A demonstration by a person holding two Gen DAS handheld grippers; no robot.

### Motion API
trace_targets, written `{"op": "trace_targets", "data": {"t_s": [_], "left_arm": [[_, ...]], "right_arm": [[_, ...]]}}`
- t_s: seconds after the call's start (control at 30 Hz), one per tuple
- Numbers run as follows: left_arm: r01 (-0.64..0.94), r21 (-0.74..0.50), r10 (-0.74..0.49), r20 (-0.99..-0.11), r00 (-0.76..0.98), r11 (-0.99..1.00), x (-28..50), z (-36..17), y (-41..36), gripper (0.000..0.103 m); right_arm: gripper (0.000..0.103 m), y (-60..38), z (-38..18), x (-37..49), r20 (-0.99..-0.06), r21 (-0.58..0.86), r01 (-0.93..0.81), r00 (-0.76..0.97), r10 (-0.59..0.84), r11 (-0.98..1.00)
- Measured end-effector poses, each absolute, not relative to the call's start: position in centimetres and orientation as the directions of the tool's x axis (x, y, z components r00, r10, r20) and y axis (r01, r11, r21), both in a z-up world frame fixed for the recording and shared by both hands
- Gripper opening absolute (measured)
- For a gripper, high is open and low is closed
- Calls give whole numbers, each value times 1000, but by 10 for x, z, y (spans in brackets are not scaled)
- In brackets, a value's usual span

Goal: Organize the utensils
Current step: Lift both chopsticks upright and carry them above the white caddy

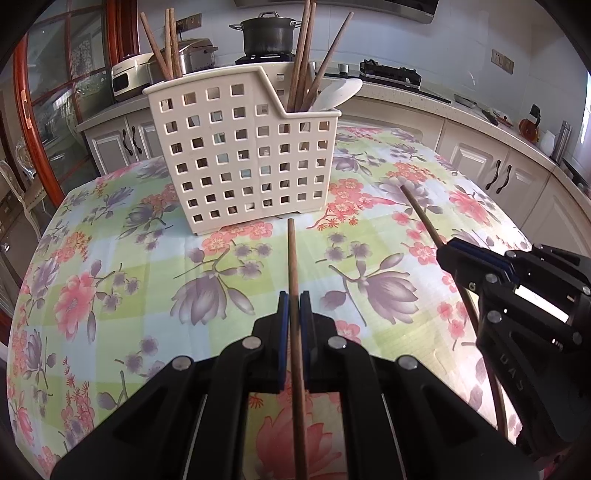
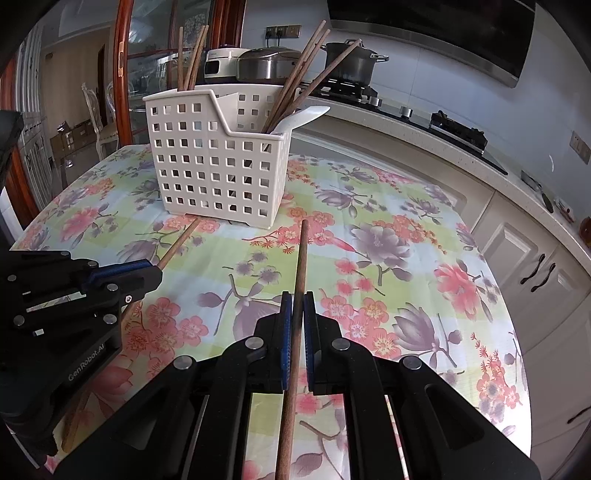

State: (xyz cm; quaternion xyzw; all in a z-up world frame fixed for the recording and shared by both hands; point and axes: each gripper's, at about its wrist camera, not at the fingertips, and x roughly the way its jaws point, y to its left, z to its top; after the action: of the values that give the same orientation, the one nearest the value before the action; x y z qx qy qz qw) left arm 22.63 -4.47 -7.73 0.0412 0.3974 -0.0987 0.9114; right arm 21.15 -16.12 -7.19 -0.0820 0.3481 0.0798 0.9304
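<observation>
My left gripper (image 1: 294, 299) is shut on a brown wooden chopstick (image 1: 292, 254) that points toward the white perforated basket (image 1: 243, 158) on the table. My right gripper (image 2: 297, 299) is shut on a second chopstick (image 2: 302, 254), angled at the same basket (image 2: 214, 166). Each gripper shows in the other view: the right gripper (image 1: 447, 249) at the right edge, the left gripper (image 2: 155, 271) at the left edge. Both chopsticks hang above the cloth. The basket holds chopsticks (image 1: 166, 51) in its tall left section and more chopsticks (image 1: 304, 62) with a white spoon (image 1: 338, 94) in the low right one.
The table carries a floral cloth (image 1: 110, 258), with the basket near its far edge. Behind runs a kitchen counter (image 2: 461, 147) with a pot (image 1: 267, 33) on the stove, a rice cooker (image 2: 266, 64) and white cabinets (image 1: 491, 166). A chair (image 2: 99, 122) stands at the left.
</observation>
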Motion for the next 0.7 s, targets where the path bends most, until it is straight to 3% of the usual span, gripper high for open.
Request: {"op": "trace_targets", "data": {"t_s": [0.33,0.7], "left_arm": [[180,29,-110,-691,714,983,215,-62,-38,6],[115,102,-35,-579,814,988,182,-17,-33,6]], "right_arm": [[6,-163,-55,202,-611,-62,-207,781,127,976],[6,-164,-21,178,-518,-34,-207,840,160,978]]}}
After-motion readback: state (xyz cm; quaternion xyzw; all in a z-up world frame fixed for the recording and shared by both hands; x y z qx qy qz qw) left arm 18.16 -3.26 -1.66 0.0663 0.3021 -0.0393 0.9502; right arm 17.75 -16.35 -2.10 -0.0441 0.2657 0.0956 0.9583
